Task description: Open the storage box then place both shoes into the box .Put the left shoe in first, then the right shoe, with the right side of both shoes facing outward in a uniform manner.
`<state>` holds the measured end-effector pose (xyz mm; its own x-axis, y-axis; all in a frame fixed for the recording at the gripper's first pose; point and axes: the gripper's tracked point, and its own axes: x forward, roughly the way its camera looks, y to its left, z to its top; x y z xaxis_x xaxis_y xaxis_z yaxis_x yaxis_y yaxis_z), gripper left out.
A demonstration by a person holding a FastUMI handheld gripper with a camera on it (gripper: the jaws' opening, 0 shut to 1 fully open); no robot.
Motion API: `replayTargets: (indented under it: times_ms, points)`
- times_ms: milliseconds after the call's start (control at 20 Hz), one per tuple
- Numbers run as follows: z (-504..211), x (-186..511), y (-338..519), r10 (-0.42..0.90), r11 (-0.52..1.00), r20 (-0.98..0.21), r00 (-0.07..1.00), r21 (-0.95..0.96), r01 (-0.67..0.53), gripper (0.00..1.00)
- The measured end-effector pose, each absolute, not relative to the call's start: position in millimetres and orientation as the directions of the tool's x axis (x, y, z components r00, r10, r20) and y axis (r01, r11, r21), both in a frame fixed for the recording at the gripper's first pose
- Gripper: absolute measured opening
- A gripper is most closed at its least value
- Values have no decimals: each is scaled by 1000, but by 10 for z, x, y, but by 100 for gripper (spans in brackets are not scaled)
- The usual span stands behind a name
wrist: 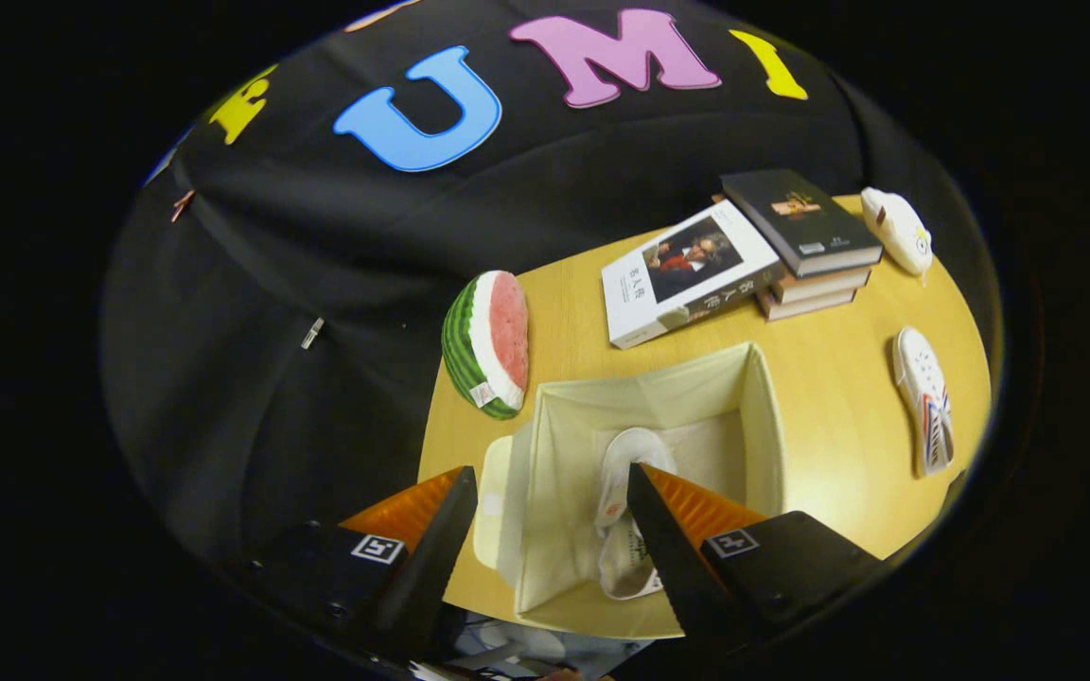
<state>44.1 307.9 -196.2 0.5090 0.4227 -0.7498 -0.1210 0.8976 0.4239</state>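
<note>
A cream fabric storage box (753,416) stands open on the wooden table, its lid (490,511) hanging down on the side toward the watermelon toy. One white shoe (623,473) lies inside on the box floor, partly hidden by a finger. My gripper (553,482) hovers above the box, open, with nothing between its fingers. The second white shoe (925,399), with red and blue stripes, lies on its side on the table well to the right of the box.
A watermelon-slice toy (490,342) rests at the table's edge beside the box. Beyond the box sits a white book (687,274) leaning on a stack of books (805,246). A white plush toy (897,229) lies past the stack.
</note>
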Motion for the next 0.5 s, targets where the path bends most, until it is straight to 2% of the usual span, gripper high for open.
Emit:
replayTargets:
  times_ms: [200,500]
  points:
    - [-1823,331,2427,375,926,-746,551,333,-180,99]
    - [-1826,249,1055,226,973,-763,606,143,-182,99]
